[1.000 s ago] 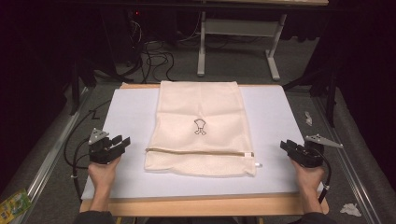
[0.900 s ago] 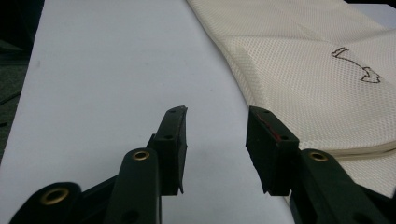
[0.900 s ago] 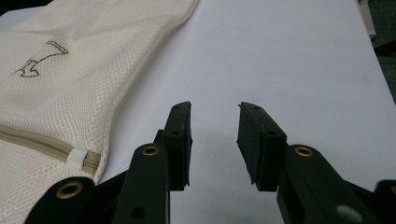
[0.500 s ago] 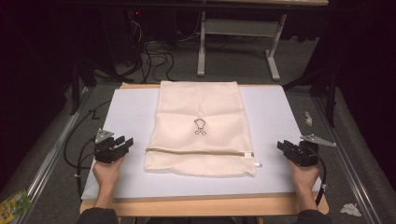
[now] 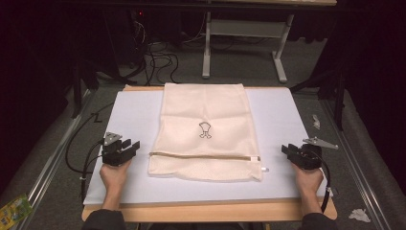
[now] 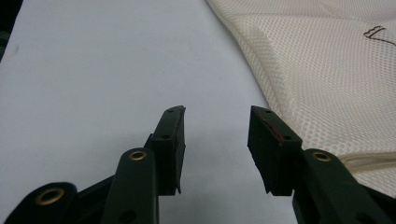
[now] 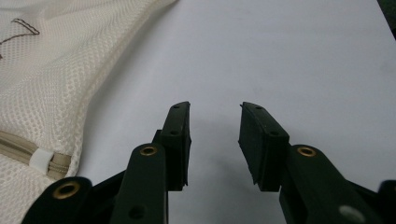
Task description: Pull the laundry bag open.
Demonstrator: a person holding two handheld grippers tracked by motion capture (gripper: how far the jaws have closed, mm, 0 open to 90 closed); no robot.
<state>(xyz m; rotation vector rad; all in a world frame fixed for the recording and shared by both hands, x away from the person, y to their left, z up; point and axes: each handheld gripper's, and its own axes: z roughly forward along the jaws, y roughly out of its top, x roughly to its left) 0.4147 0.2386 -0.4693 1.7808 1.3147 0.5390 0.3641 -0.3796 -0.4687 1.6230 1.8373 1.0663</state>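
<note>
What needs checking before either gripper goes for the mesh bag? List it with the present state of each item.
1. Left gripper open, nothing between its jaws: ok.
2. Right gripper open, nothing between its jaws: ok.
3. Cream mesh zip bag lies flat on the white table mat: ok.
4. Zipper run across to the white pull tab at the bag's right edge: ok by the high view; whether it is fully shut, cannot tell.
5. Both grippers apart from the bag, one at each side of it: ok.
6. Anything inside the bag: cannot tell.
</note>
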